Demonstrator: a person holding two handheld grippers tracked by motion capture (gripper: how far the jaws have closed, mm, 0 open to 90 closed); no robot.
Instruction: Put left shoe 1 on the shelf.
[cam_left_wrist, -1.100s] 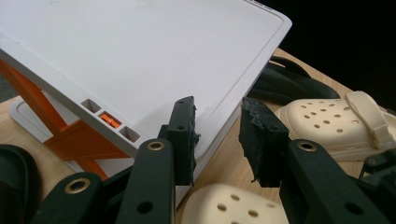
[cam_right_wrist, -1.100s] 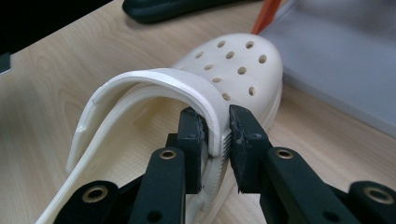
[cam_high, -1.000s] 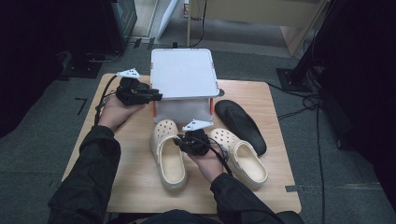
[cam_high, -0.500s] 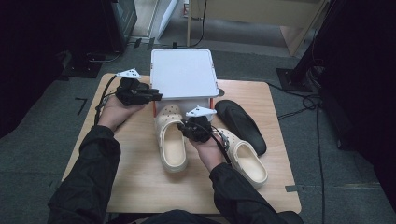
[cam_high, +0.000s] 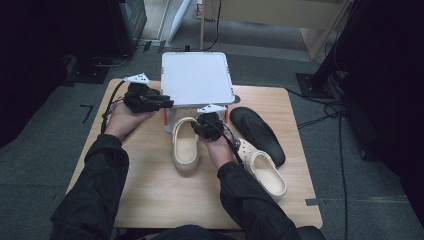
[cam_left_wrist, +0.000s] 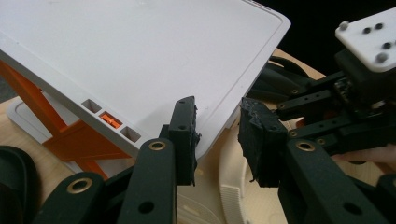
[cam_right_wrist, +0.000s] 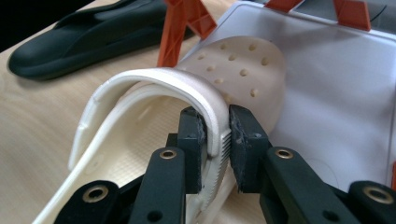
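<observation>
High view: my right tool (cam_high: 204, 126) grips the side rim of a cream clog (cam_high: 185, 145), whose toe sits under the top tray of a white rack (cam_high: 197, 79) at the far side of the worktop (cam_high: 150, 190). My left tool (cam_high: 161, 103) rests at the rack's left edge. A second cream clog (cam_high: 265, 170) lies just right of my right hand; a black slipper (cam_high: 257, 134) lies beyond it, near the rack's right leg. Left gripper view: left tool (cam_left_wrist: 217, 135), jaws parted, nothing between them, front corner of the rack's white top tray (cam_left_wrist: 140, 56) just ahead; orange struts (cam_left_wrist: 70, 140) below the tray; right tool (cam_left_wrist: 355, 93) close by at the right. Right gripper view: right tool (cam_right_wrist: 215, 130), jaws closed on the clog's (cam_right_wrist: 187, 93) rim; perforated toe resting on the rack's white lower tray (cam_right_wrist: 336, 102); black slipper (cam_right_wrist: 93, 37) on the worktop behind.
</observation>
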